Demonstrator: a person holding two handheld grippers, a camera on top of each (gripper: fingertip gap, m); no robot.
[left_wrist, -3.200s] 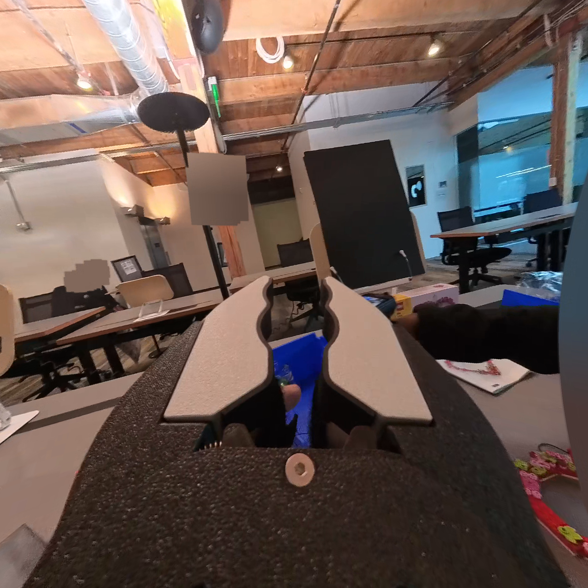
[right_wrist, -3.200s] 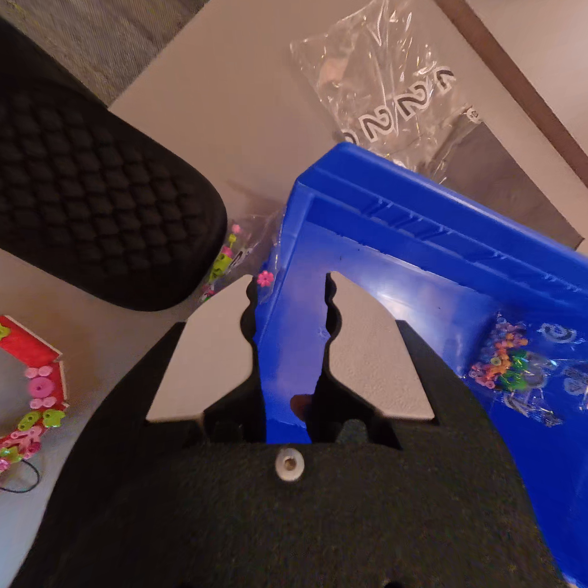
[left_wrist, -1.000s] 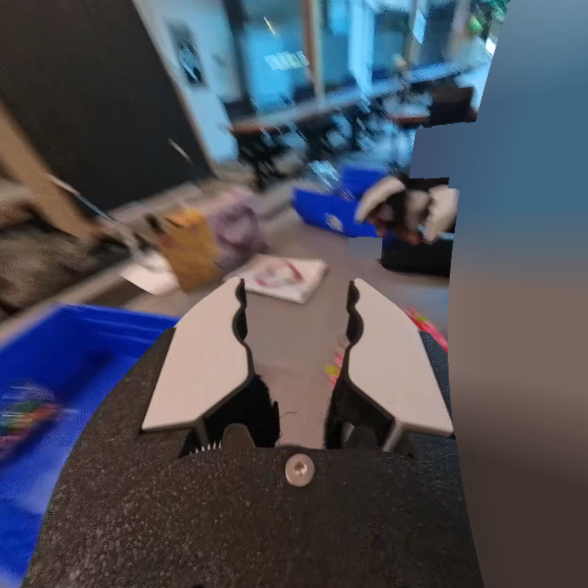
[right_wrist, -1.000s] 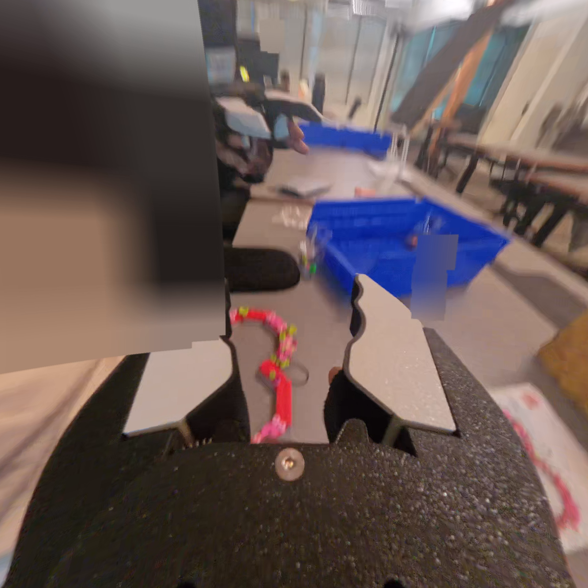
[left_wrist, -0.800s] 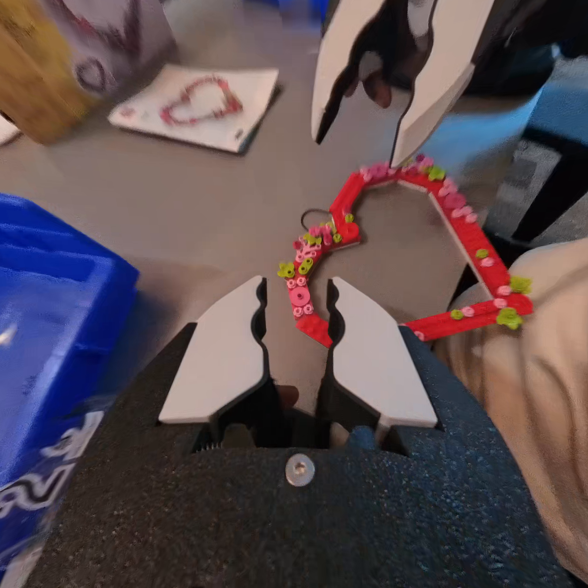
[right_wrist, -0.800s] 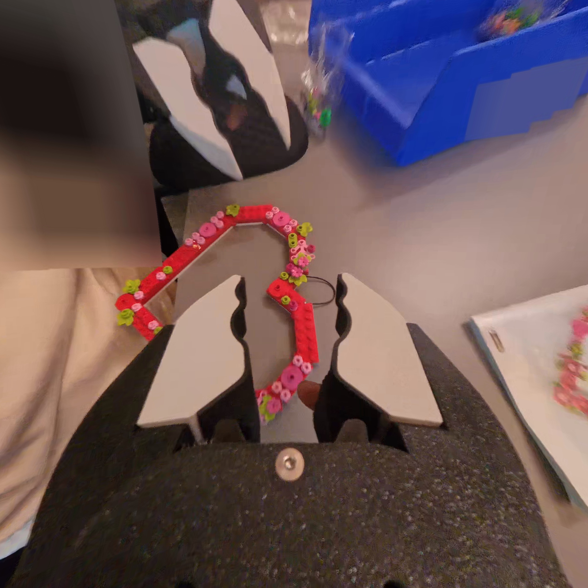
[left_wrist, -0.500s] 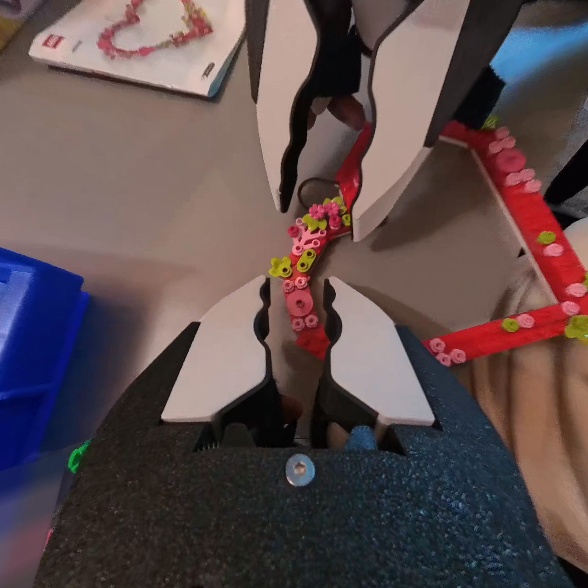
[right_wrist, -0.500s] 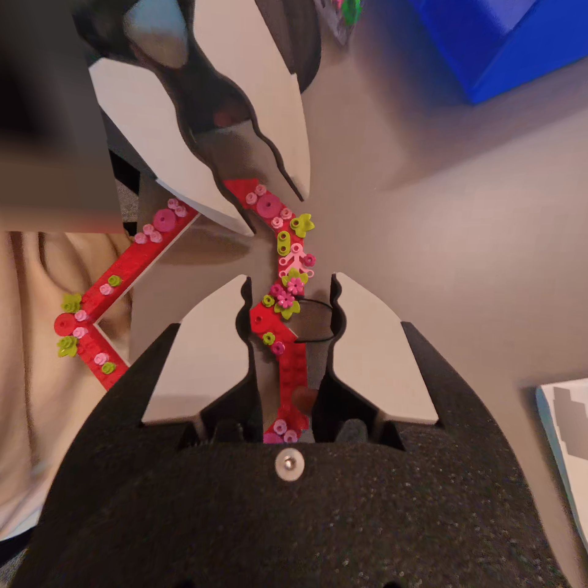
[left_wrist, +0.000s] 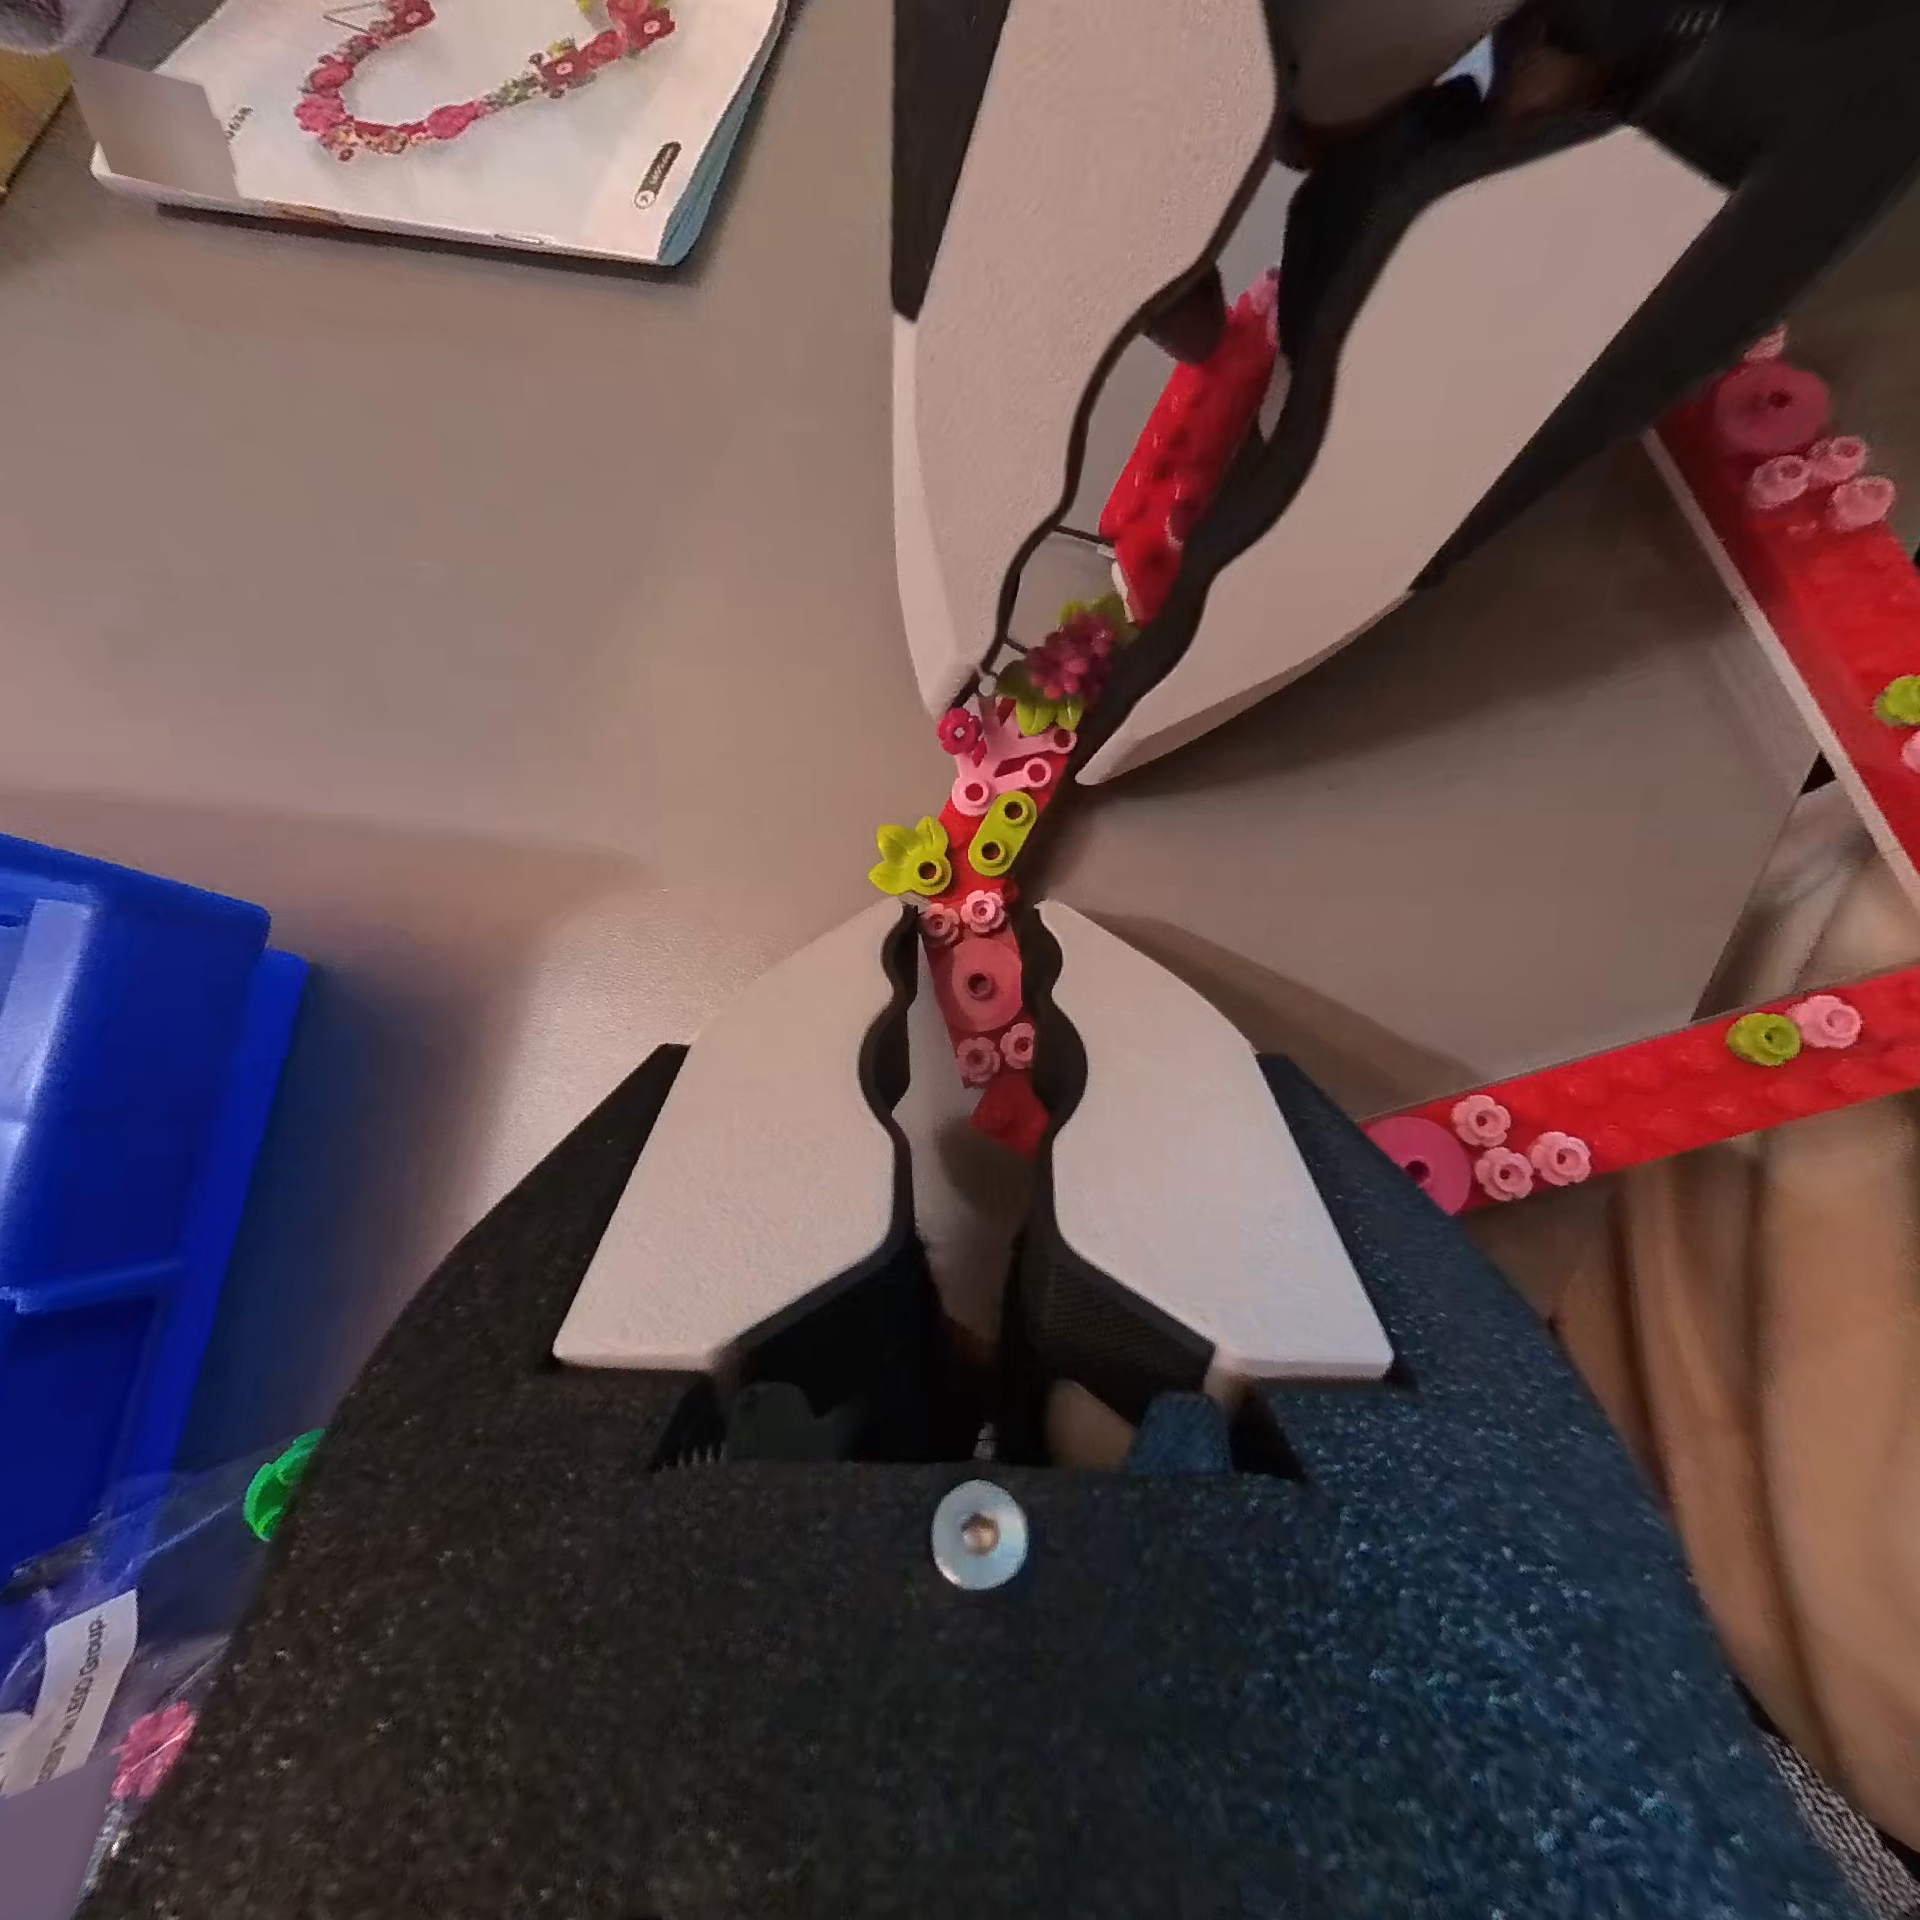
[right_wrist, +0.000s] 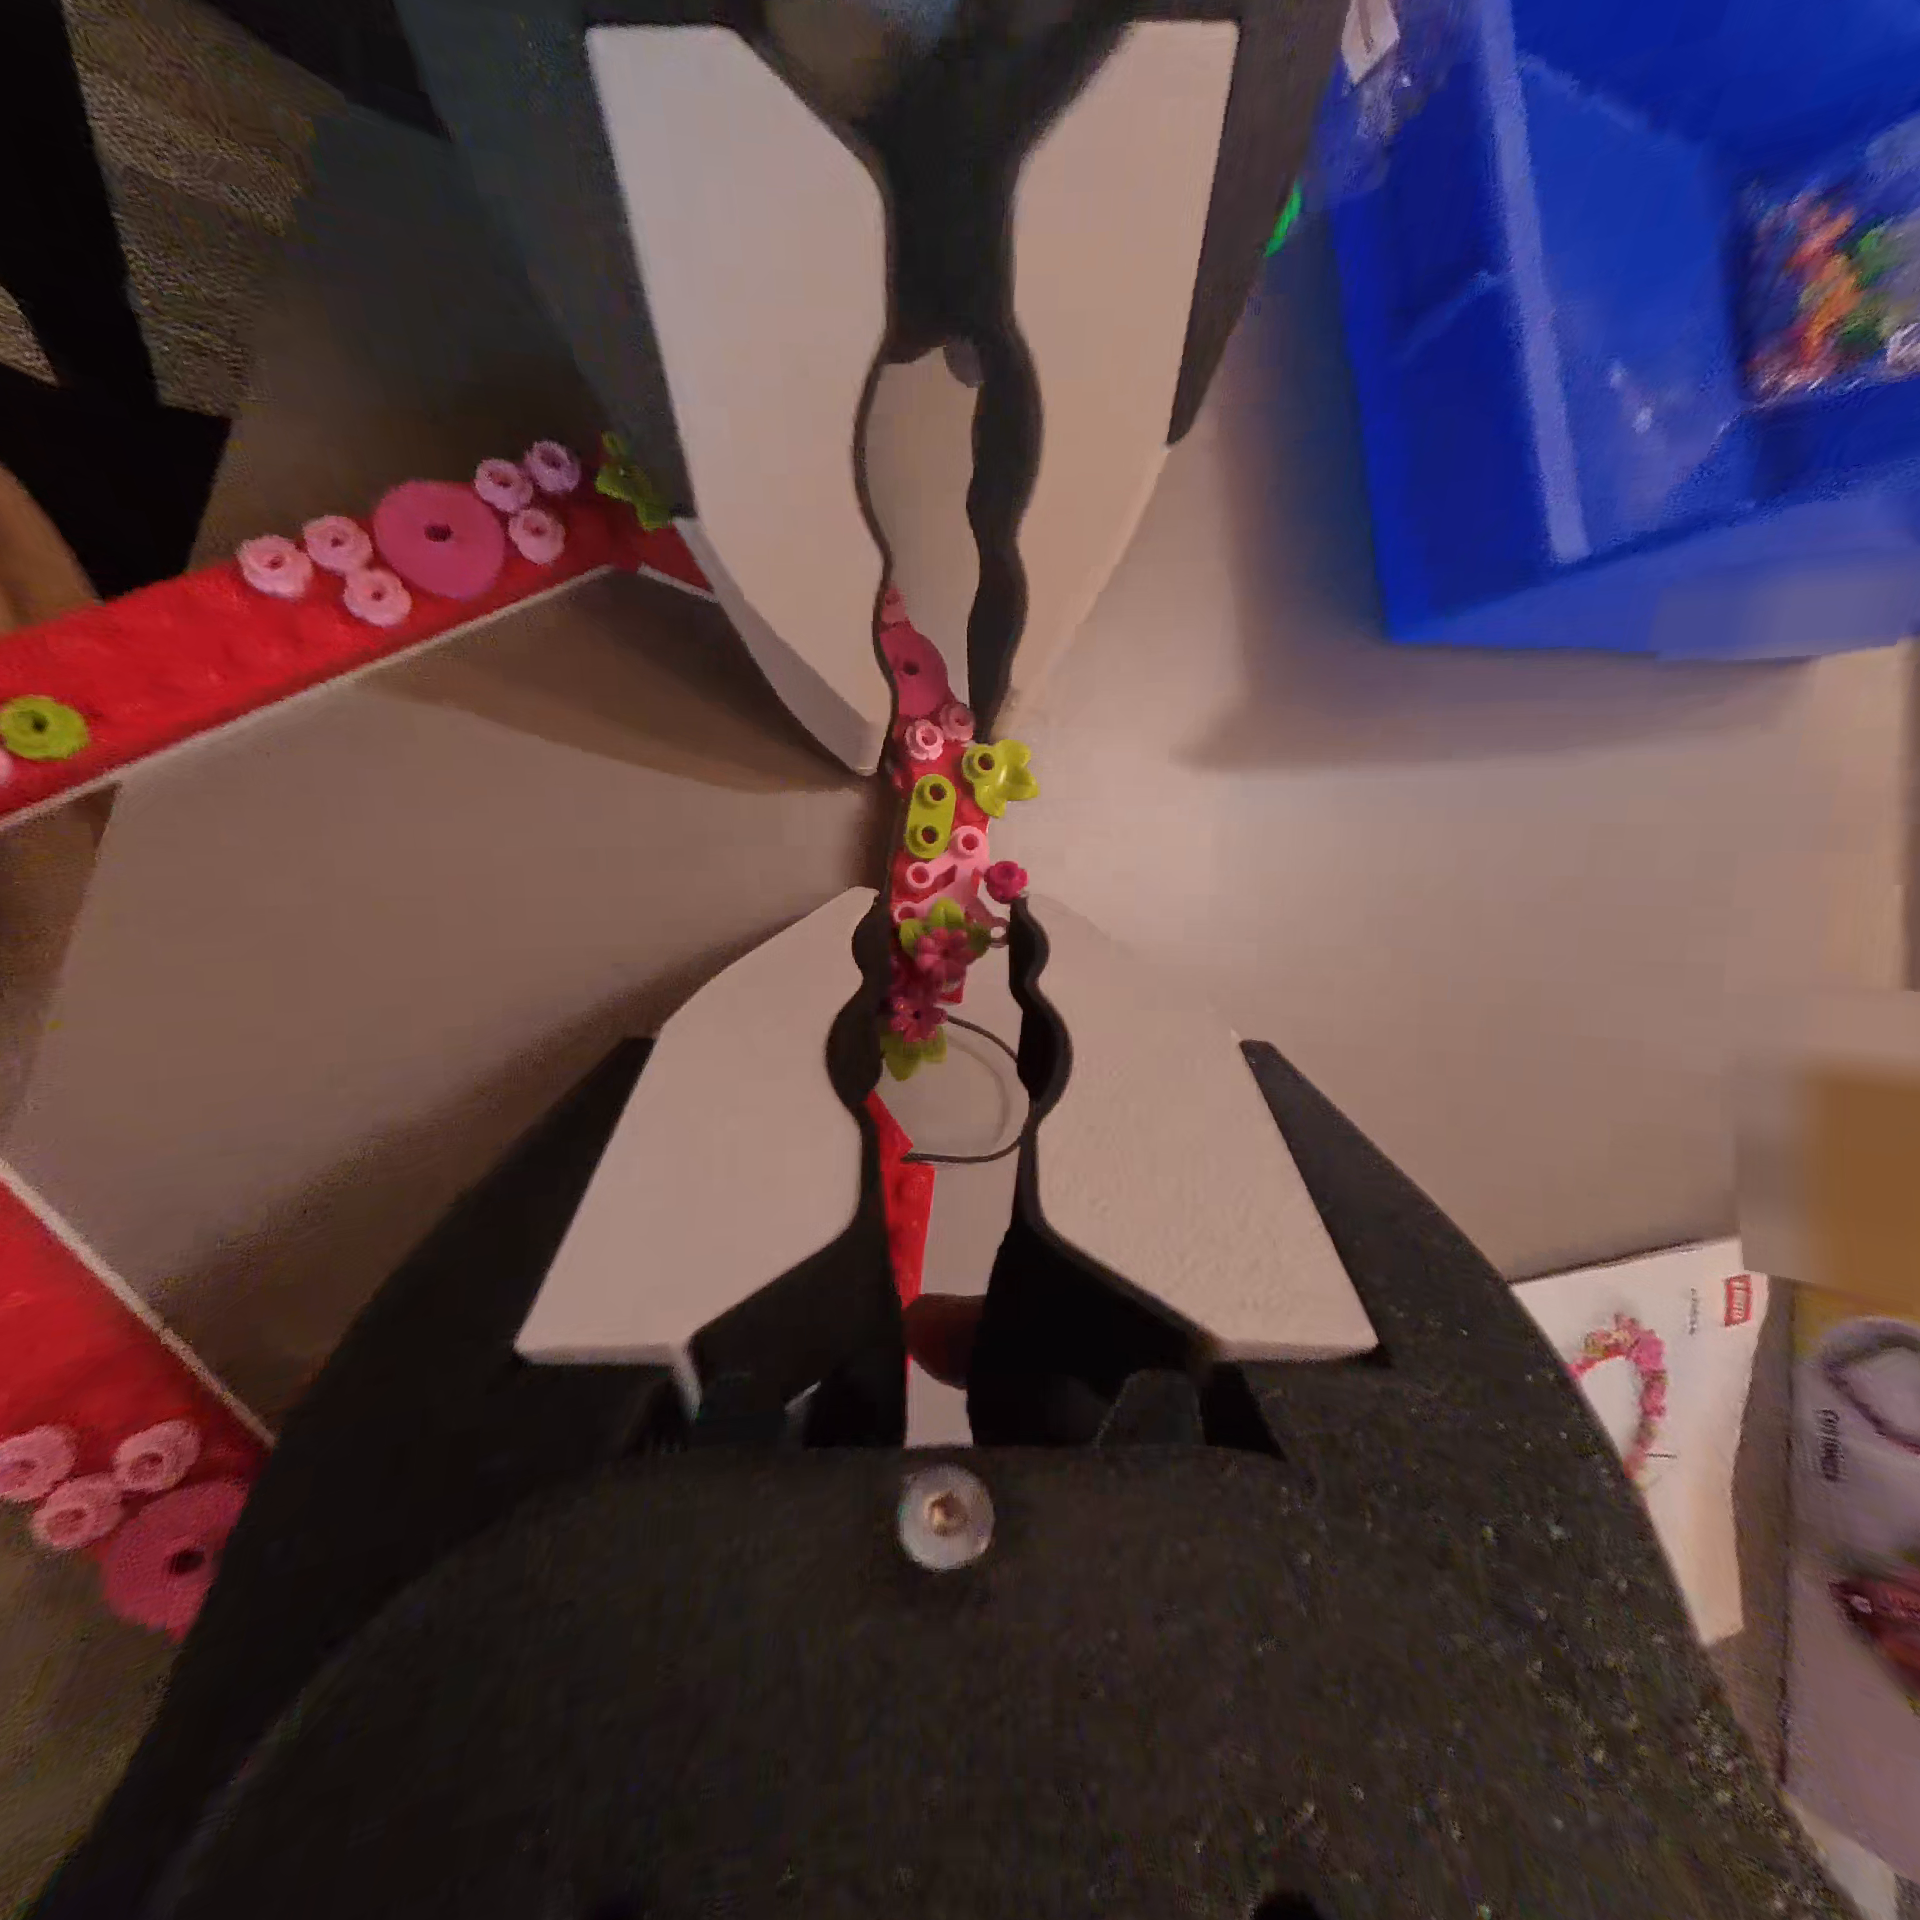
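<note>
A: What have the claws got?

B: My left claw (left_wrist: 971, 914) is clamped on the near end of a red brick strip (left_wrist: 987, 883) dotted with pink flowers and lime leaves. My right claw (right_wrist: 940, 904) faces it tip to tip and is closed around the other end of the same strip (right_wrist: 940, 831). Only a short decorated stretch shows between the two.

A: Is the strip on the desk?

B: It sits low over the grey desk (left_wrist: 416, 540), but I cannot tell whether it touches; the fingers hide its underside. A thin dark wire loop (right_wrist: 982, 1101) lies between the right claw's fingers, beside the strip.

A: What else is near?

B: A larger red frame (left_wrist: 1662, 1091) of brick strips with the same pink flowers reaches over the desk edge next to me, on the right in the left view. A blue bin (left_wrist: 125, 1122) stands on the other side of the claws, with a clear bag (left_wrist: 94, 1621) of small pieces just in front of it. A white booklet (left_wrist: 468, 114) lies towards the far side, well apart from the claws.
</note>
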